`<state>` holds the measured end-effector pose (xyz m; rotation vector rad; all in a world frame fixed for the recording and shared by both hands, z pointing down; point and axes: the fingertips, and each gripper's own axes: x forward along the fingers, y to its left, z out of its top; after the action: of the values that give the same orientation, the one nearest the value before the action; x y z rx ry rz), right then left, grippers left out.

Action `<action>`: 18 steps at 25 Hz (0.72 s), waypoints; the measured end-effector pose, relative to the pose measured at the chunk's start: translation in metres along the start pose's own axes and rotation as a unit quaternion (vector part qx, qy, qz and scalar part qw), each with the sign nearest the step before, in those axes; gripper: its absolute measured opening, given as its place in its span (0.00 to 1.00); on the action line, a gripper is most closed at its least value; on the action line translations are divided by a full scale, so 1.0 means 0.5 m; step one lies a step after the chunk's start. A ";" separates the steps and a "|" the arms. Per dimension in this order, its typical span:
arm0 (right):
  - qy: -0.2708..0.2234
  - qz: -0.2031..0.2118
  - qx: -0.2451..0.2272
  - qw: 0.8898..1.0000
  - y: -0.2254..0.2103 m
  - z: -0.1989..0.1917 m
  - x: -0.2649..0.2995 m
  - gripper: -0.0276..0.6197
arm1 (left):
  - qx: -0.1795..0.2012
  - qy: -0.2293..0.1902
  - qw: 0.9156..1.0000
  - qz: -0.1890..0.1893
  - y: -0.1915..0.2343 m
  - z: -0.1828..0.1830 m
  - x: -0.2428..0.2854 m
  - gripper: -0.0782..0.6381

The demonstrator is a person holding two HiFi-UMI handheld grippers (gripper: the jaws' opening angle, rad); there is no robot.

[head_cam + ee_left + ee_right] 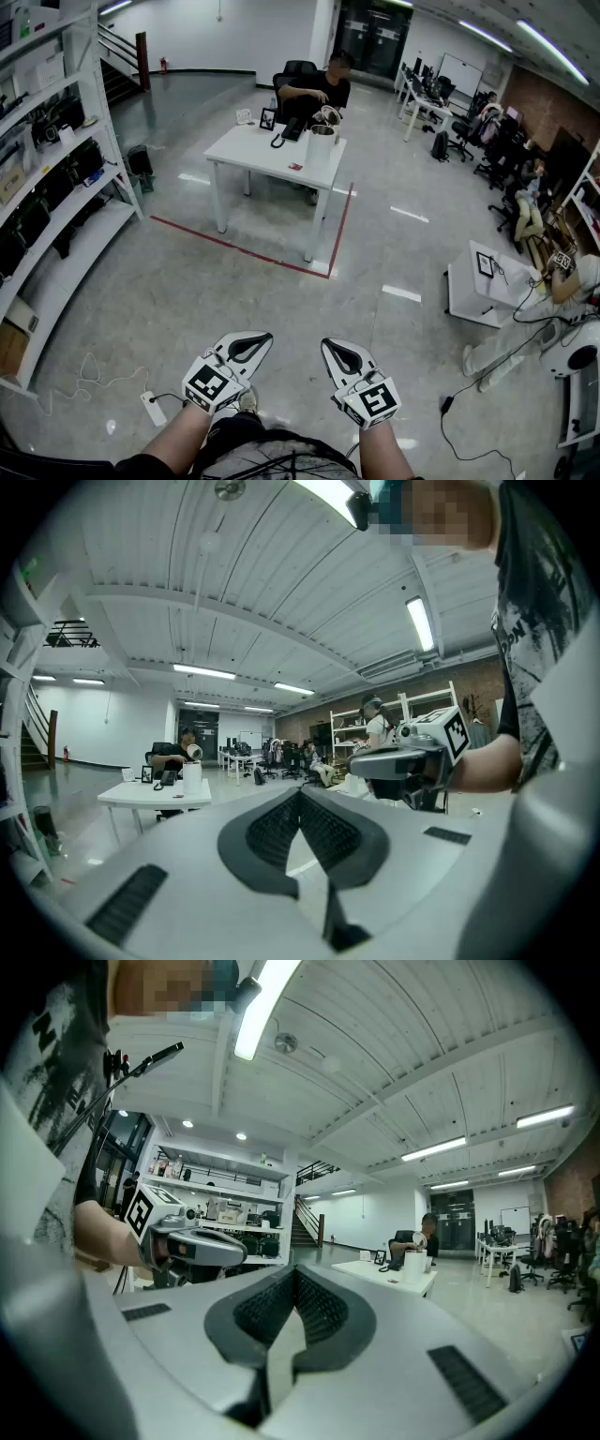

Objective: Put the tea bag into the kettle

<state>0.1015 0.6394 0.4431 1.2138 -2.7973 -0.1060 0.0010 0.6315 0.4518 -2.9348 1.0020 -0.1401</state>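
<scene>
The white table [272,157] stands well ahead of the person across bare floor; the kettle [322,142], a pale upright cylinder, stands on the table near its right end, and it also shows small in the left gripper view [192,777] and the right gripper view [413,1266]; a small red item [295,167] lies flat on the table top just in front of the kettle, too small to tell for sure whether it is the tea bag; a dark phone [289,131] and a small picture frame [268,118] sit toward the table's far edge; a seated person [323,89] is just behind the table, leaning over the kettle; a red tape line [234,246] runs on the floor along the table's near and right sides; the left gripper [248,345] is held level, well short of the table, its jaws pressed together with nothing between them, as its own view [300,794] shows; the right gripper [342,354] is just beside it, equally far from the table, pointing level toward it, its jaws likewise closed tip to tip on nothing [295,1274].
</scene>
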 end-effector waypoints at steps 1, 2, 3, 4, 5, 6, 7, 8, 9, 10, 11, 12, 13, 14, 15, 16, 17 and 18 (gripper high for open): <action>0.000 0.001 0.000 1.000 0.003 0.002 0.002 0.06 | -0.002 0.004 1.000 0.003 0.001 -0.003 -0.002 0.12; -0.001 0.001 0.000 1.000 0.005 0.003 0.002 0.06 | -0.004 0.007 1.000 0.004 0.002 -0.006 -0.004 0.12; -0.001 0.002 0.000 1.000 0.008 0.005 0.002 0.06 | -0.005 0.008 1.000 0.005 -0.001 -0.007 -0.006 0.12; -0.002 0.002 -0.001 1.000 0.010 0.006 -0.001 0.06 | -0.005 0.008 1.000 0.004 -0.005 -0.006 -0.008 0.12; -0.002 0.002 -0.001 1.000 0.011 0.008 -0.004 0.06 | -0.004 0.007 1.000 0.003 -0.010 -0.004 -0.009 0.12; -0.003 0.002 -0.002 1.000 0.012 0.009 -0.007 0.06 | -0.002 0.006 1.000 0.001 -0.014 -0.001 -0.010 0.12; -0.004 0.002 -0.002 1.000 0.013 0.011 -0.009 0.06 | -0.002 0.005 1.000 0.001 -0.017 0.001 -0.011 0.12; -0.005 0.003 -0.001 1.000 0.015 0.012 -0.011 0.06 | -0.002 0.005 1.000 0.002 -0.018 0.004 -0.013 0.12; -0.006 0.005 0.004 1.000 0.016 0.014 -0.012 0.06 | -0.002 0.005 1.000 0.002 -0.019 0.006 -0.014 0.12; -0.009 0.008 0.013 1.000 0.018 0.016 -0.014 0.06 | -0.002 0.005 1.000 0.001 -0.021 0.007 -0.015 0.12; -0.013 0.012 0.027 0.999 0.019 0.018 -0.015 0.06 | 0.000 0.004 1.000 0.000 -0.023 0.007 -0.016 0.12; -0.017 0.016 0.039 0.999 0.019 0.019 -0.018 0.06 | 0.002 0.003 1.000 0.000 -0.025 0.007 -0.016 0.12; -0.021 0.017 0.047 0.999 0.019 0.020 -0.020 0.06 | 0.004 0.003 1.000 0.000 -0.026 0.007 -0.016 0.12; -0.023 0.017 0.047 0.998 0.019 0.021 -0.023 0.06 | 0.004 0.003 1.000 0.000 -0.028 0.008 -0.016 0.12; -0.023 0.015 0.042 0.999 0.020 0.022 -0.025 0.06 | 0.003 0.004 1.000 0.001 -0.029 0.008 -0.016 0.12; -0.024 0.013 0.037 0.999 0.021 0.022 -0.027 0.06 | 0.002 0.004 1.000 0.001 -0.031 0.009 -0.017 0.12; -0.024 0.011 0.033 0.999 0.021 0.022 -0.029 0.06 | 0.002 0.004 1.000 0.001 -0.033 0.009 -0.017 0.12; -0.024 0.010 0.032 0.999 0.022 0.022 -0.031 0.06 | 0.004 0.004 1.000 0.000 -0.035 0.010 -0.017 0.12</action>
<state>0.1030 0.6585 0.4325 1.2120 -2.8738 -0.0443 0.0053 0.6506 0.4475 -2.9302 1.0007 -0.1554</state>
